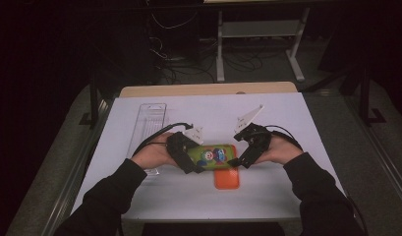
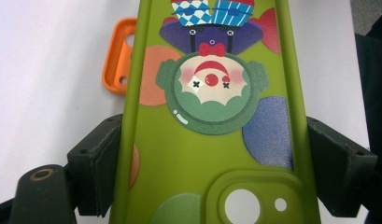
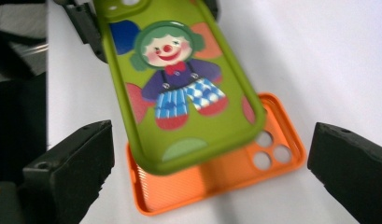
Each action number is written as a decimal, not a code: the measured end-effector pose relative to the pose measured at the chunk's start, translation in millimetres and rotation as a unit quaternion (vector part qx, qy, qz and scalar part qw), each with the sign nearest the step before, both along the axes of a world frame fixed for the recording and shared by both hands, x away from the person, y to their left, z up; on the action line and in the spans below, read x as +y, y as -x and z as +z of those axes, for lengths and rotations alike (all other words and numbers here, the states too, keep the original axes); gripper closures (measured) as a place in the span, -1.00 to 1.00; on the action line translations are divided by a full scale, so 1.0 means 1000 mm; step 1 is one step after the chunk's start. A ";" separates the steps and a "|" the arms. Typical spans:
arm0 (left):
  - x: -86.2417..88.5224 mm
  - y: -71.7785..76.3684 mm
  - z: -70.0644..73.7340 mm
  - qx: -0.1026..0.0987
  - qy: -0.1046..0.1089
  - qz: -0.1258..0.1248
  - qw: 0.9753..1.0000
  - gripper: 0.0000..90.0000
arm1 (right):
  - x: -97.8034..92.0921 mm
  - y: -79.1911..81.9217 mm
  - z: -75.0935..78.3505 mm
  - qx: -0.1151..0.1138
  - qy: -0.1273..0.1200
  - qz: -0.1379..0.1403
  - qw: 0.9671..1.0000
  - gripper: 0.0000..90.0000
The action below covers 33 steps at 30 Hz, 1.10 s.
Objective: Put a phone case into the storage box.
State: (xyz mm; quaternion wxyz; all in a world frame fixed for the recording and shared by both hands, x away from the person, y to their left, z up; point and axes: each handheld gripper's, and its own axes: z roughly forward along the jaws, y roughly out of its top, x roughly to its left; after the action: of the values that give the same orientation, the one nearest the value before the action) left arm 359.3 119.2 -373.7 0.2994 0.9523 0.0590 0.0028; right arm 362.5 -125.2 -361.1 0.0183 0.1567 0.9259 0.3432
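Note:
A green phone case (image 1: 212, 155) printed with a clown is held a little above the white table between my two grippers. My left gripper (image 1: 194, 157) is shut on it: in the left gripper view both black jaws press the long sides of the green case (image 2: 202, 140) near its camera hole. My right gripper (image 1: 236, 160) stands open at the case's other end; in the right gripper view its jaws sit wide apart, clear of the green case (image 3: 179, 84). An orange phone case (image 1: 226, 179) lies hollow side up on the table under that end, and its camera holes show on the orange case (image 3: 235, 172).
A clear plastic tray (image 1: 149, 123) lies along the table's left side, beside the person's left hand. A white sheet (image 1: 287, 123) covers the table, with a wooden edge (image 1: 208, 89) at the back. Dark floor, cables and a desk frame lie beyond.

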 end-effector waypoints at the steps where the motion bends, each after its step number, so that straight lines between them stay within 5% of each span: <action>1: -0.001 0.000 0.000 -0.006 -0.005 0.012 1.000 -0.64 | -0.003 0.001 -0.001 -0.001 0.000 -0.013 1.000 -1.00; 10: -0.003 0.001 -0.005 -0.006 -0.003 0.080 0.997 -0.64 | -0.025 0.013 -0.010 0.007 -0.036 -0.100 0.994 -1.00; 21: 0.005 -0.005 -0.001 0.008 0.008 0.166 0.986 -0.64 | -0.034 0.021 -0.024 -0.001 -0.051 -0.170 0.984 -1.00; 22: 0.005 -0.004 -0.002 0.013 0.011 0.176 0.984 -0.64 | -0.033 0.022 -0.025 0.001 -0.053 -0.179 0.982 -1.00; 23: 0.007 -0.006 -0.001 0.006 -0.004 0.168 0.986 -0.64 | -0.033 0.023 -0.027 -0.001 -0.056 -0.184 0.981 -1.00; 25: 0.009 -0.004 0.000 0.009 0.004 0.187 0.982 -0.64 | -0.033 0.028 -0.030 0.001 -0.068 -0.202 0.977 -1.00; 27: 0.009 -0.003 0.000 0.009 0.000 0.181 0.983 -0.64 | -0.034 0.029 -0.031 0.000 -0.072 -0.208 0.976 -1.00; 29: 0.008 -0.001 -0.001 0.008 -0.001 0.179 0.984 -0.65 | -0.035 0.032 -0.036 0.003 -0.083 -0.226 0.970 -1.00; 33: 0.007 0.000 -0.003 0.016 0.010 0.196 0.980 -0.65 | -0.036 0.036 -0.044 -0.008 -0.082 -0.247 0.965 -1.00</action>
State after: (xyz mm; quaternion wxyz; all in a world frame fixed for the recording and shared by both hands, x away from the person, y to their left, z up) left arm 358.9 126.3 -376.3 0.3021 0.9191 0.2490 0.0458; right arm 326.2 -161.1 -404.9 0.0972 0.3786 0.8269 0.4042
